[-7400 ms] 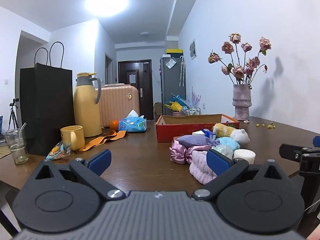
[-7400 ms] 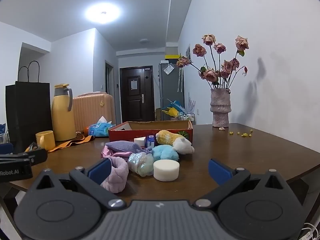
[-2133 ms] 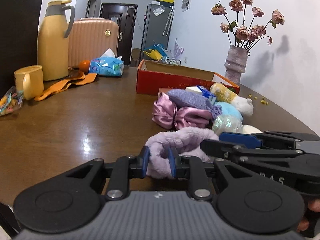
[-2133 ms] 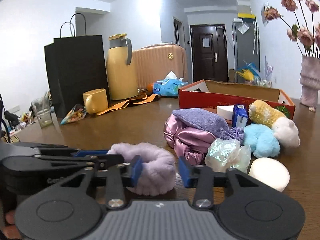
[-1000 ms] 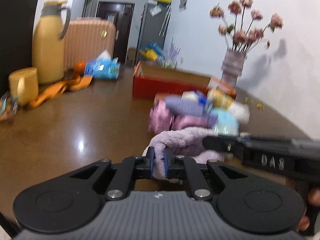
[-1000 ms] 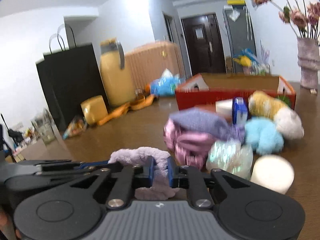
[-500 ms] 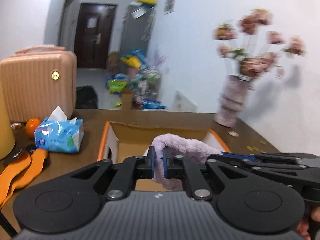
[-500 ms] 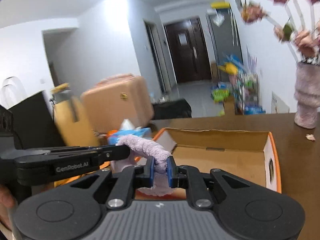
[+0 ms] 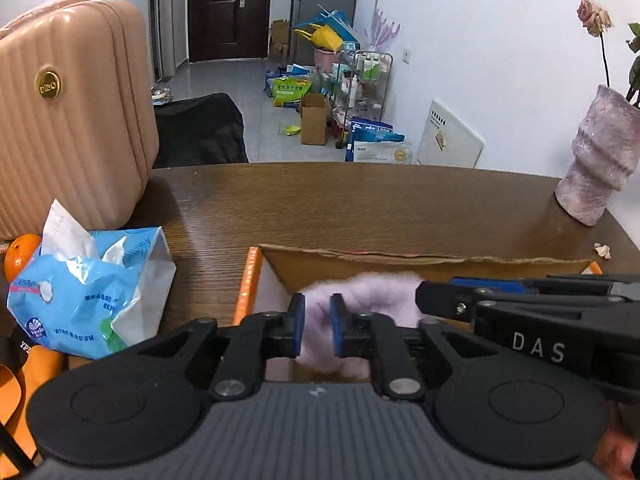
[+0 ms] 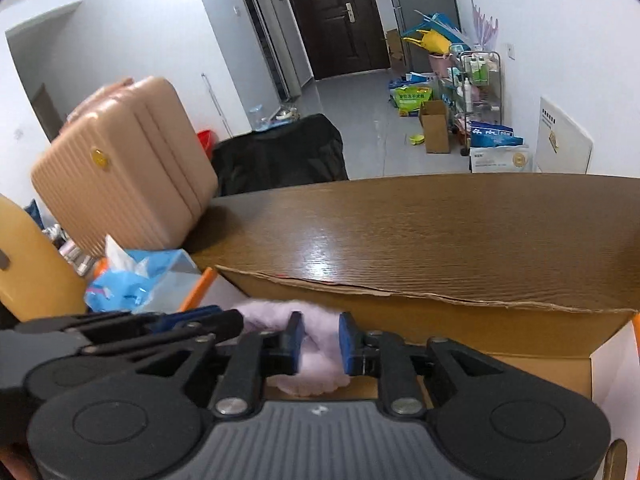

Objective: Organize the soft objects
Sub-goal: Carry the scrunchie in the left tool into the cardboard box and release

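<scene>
The left gripper points down over the open box, its blue-padded jaws narrow and opening, with one end of the fluffy lilac plush ring between them; the pads sit right against the fur, though whether they press it cannot be told. The right gripper comes in beside it, and its jaws, a little wider and also opening, bracket the other end of the same ring, with the fur filling the gap between the pads. In the left wrist view the right gripper's black arm crosses in from the right, just beside the ring. The ring hangs over the inside of the shallow cardboard box with orange outer walls, near its left end and close to the far wall, whose torn upper edge runs just behind it.

Left of the box, a blue plastic pack of white tissues rests on the dark wood-grain surface, with an orange fruit beside it. Behind those stands a ribbed pink hard-shell suitcase. At the far right of the surface stands a mottled pink ceramic vase.
</scene>
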The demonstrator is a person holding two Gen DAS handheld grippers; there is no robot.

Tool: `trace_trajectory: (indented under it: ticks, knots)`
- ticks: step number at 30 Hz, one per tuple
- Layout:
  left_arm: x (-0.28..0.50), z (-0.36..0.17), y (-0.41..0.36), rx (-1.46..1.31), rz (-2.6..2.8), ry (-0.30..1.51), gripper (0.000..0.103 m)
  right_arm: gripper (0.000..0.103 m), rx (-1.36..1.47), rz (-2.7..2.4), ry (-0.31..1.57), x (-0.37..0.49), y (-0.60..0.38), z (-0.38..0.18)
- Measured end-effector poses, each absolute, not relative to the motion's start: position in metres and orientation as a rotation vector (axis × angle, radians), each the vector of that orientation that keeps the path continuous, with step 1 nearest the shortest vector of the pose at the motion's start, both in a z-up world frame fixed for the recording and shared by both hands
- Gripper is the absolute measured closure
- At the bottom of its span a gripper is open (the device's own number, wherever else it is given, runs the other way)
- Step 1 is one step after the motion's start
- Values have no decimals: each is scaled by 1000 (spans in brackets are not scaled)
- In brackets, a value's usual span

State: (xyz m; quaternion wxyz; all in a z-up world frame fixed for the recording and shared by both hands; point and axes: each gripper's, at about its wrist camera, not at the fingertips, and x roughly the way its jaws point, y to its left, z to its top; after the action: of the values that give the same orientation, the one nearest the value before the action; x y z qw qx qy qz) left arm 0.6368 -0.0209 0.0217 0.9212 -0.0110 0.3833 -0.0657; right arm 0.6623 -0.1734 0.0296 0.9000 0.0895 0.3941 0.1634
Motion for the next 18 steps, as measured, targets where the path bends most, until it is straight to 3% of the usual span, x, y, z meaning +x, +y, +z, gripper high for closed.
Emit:
trace_trajectory:
  ticks: [1, 6, 9, 11, 12, 18]
  knots:
    - [635, 23, -19, -22, -133, 781, 81, 64, 193, 342, 817, 662, -174, 29]
    - [615, 41, -7, -11, -110, 756, 70, 64, 194, 309, 785, 635, -195, 43]
    - [591, 67, 0, -5, -111, 708, 51, 62, 173, 273, 751, 605, -221, 69]
    - [568, 87, 7, -4, -106, 652, 25, 57, 162, 232, 715, 581, -243, 86]
    - [557, 96, 10, -5, -97, 623, 20, 54, 161, 212, 698, 568, -254, 95]
    - [491, 144, 21, -42, -87, 530, 13, 48, 182, 114, 618, 496, -300, 138]
